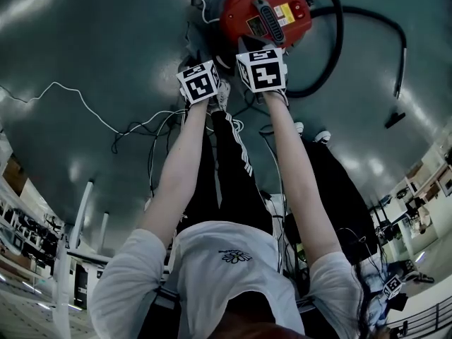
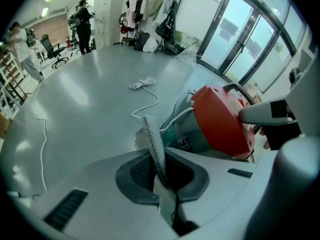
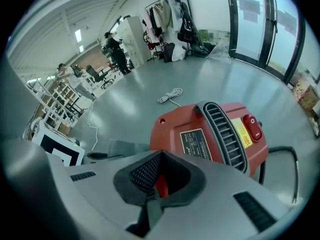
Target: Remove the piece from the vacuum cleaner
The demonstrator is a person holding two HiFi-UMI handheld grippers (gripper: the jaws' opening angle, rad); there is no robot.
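The vacuum cleaner (image 1: 265,13) lies on the grey floor ahead of me, with a red motor top and a ribbed black handle. My left gripper (image 1: 200,83) is at its left side. In the left gripper view that gripper (image 2: 159,166) is shut on a thin, pale, dotted strip (image 2: 152,136), which sticks up out of the jaws beside the vacuum's grey body (image 2: 182,129). My right gripper (image 1: 261,69) is at the near edge of the red top (image 3: 210,134). In its own view my right gripper (image 3: 155,184) is closed, with a red part between the pads.
A black hose (image 1: 332,41) loops from the vacuum to the right and ends at a nozzle (image 1: 394,119). White cable (image 1: 78,97) trails over the floor at left. People (image 2: 82,19), shelves and hung coats stand far back near glass doors.
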